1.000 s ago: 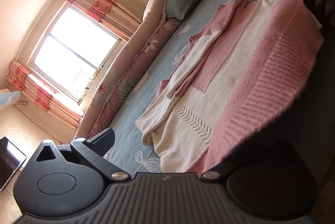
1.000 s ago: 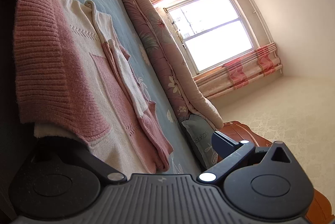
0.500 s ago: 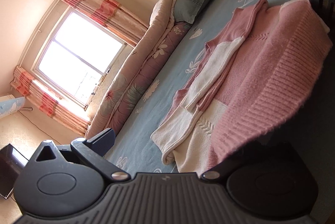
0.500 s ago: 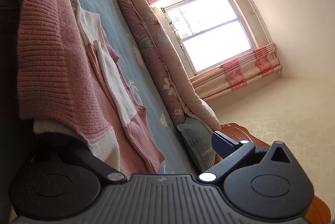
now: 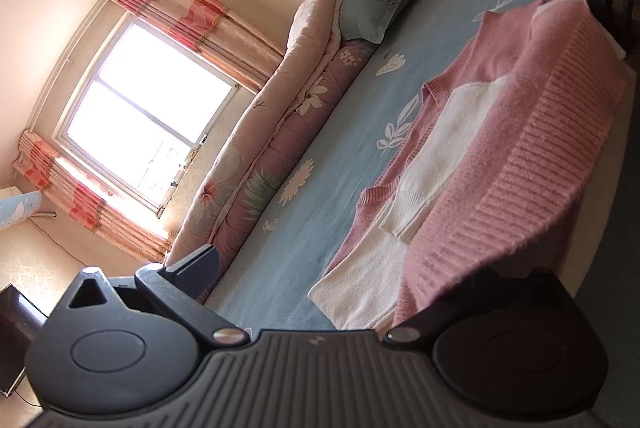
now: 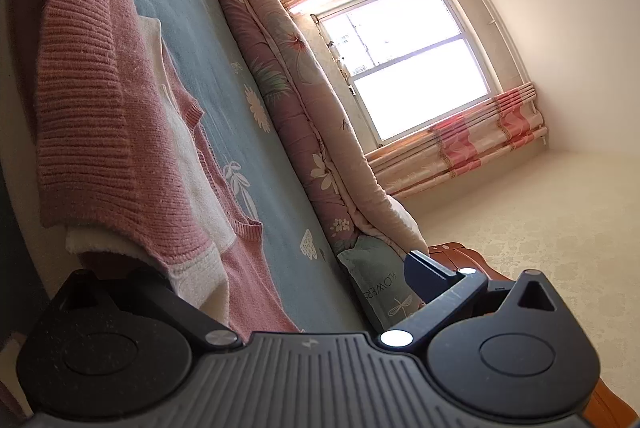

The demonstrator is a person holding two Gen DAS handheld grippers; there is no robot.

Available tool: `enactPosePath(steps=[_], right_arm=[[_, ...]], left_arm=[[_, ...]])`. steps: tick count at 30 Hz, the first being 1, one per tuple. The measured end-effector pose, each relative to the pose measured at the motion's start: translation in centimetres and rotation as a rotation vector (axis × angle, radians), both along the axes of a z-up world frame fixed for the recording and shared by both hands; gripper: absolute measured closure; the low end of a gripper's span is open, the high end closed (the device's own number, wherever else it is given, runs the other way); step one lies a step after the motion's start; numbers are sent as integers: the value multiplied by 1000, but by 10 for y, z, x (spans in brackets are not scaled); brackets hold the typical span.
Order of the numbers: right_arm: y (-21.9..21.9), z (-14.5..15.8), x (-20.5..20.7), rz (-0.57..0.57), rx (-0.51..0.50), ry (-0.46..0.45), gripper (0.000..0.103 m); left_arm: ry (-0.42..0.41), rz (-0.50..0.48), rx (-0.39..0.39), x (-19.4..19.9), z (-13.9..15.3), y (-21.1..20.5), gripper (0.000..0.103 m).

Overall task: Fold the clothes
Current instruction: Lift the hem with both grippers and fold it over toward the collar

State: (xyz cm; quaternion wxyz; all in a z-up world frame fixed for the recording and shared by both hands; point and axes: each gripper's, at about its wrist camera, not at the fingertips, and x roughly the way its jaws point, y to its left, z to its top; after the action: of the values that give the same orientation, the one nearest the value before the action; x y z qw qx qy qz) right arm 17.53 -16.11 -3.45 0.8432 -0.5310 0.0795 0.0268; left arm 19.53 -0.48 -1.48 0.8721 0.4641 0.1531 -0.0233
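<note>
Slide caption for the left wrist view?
Left gripper carries the sweater's ribbed pink hem over its body on the blue floral bedsheet.

Colours and patterns: bedroom textiles

Sweater (image 5: 532,132): pink and cream blocks, ribbed pink hem. Bedsheet (image 5: 320,212): blue with white flowers. Curtains (image 6: 476,140): cream with coral bands.
</note>
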Motion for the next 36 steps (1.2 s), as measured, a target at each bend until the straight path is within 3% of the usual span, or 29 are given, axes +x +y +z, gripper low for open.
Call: enactPosePath(steps=[12,20,24,28,31,36], right_arm=[[3,3,83,-16,9,-14,0],[-1,-12,130,-27,20,39,0],[-2,-25,151,-37,40,96,0],[-4,-38,164,-39,69,169,0],[-11,-33,168,-40,154,235,0],[-29,-1,159,12,337,401,0]], left_arm=[[-16,13,15,76,-5,4,0],[15,12,10,123,-24,5,0],[50,12,2,144,-36,7,0],[137,14,-30,159,-51,10,0],[179,17,-52,163,-59,14,1],[225,-5,-112,154,-42,22,1]])
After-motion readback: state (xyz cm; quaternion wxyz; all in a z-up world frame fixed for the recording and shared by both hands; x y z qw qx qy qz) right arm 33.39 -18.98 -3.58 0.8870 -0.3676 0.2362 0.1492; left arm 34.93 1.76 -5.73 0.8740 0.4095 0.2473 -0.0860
